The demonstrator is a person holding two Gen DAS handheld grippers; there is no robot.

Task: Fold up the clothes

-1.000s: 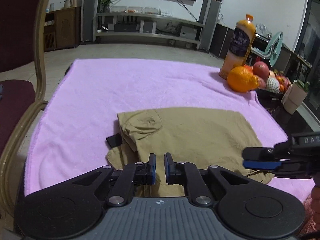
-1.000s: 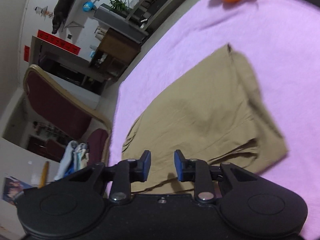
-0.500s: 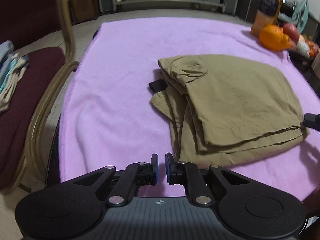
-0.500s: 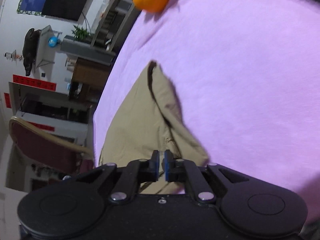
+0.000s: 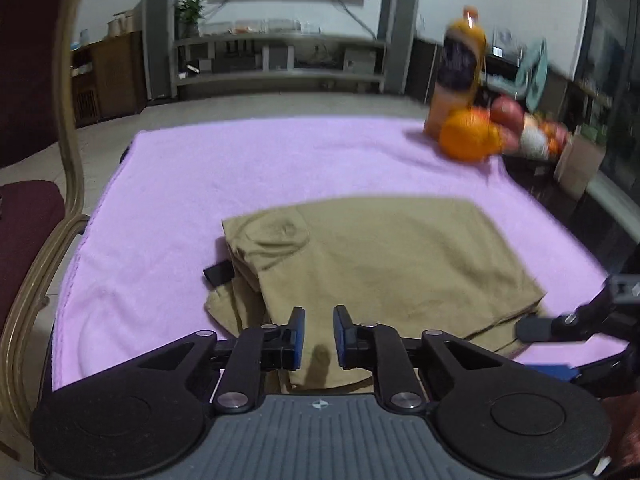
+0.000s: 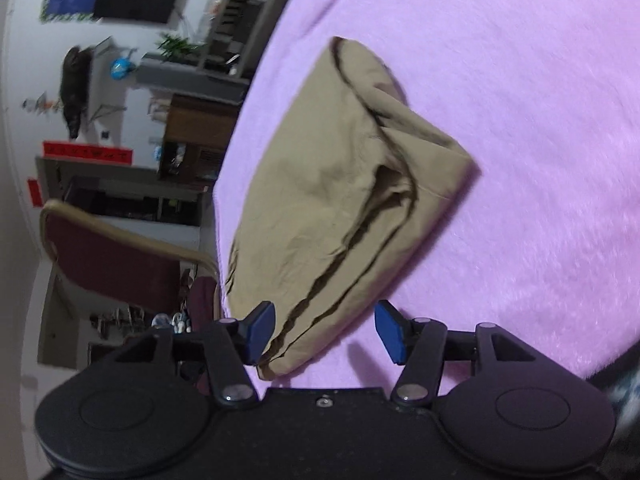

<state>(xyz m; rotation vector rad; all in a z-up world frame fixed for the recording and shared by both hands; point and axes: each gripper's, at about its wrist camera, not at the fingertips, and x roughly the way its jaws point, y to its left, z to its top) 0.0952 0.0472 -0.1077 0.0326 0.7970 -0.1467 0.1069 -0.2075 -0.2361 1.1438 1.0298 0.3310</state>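
A folded khaki garment [image 5: 380,264] lies on the pink blanket [image 5: 200,184], with a black tab [image 5: 218,274] sticking out at its left side. My left gripper [image 5: 319,336] hovers just over the garment's near edge, its jaws almost together and nothing between them. My right gripper [image 6: 325,334] is at the garment's [image 6: 328,184] near right corner. Its jaws are opening, and the layered corner lies loose between the blue pads [image 6: 390,336], not pressed. In the left wrist view the right gripper [image 5: 548,350] shows at the right edge.
An orange [image 5: 466,138], a juice bottle [image 5: 460,72] and more fruit stand at the blanket's far right corner. A dark red chair with a gold frame [image 5: 68,120] is close on the left. Bare pink blanket [image 6: 520,120] spreads beyond the garment.
The right gripper's jaws, closed at the garment's corner half a second ago, now stand apart with the corner lying between them. The left gripper has come lower and closer to the garment's near edge.
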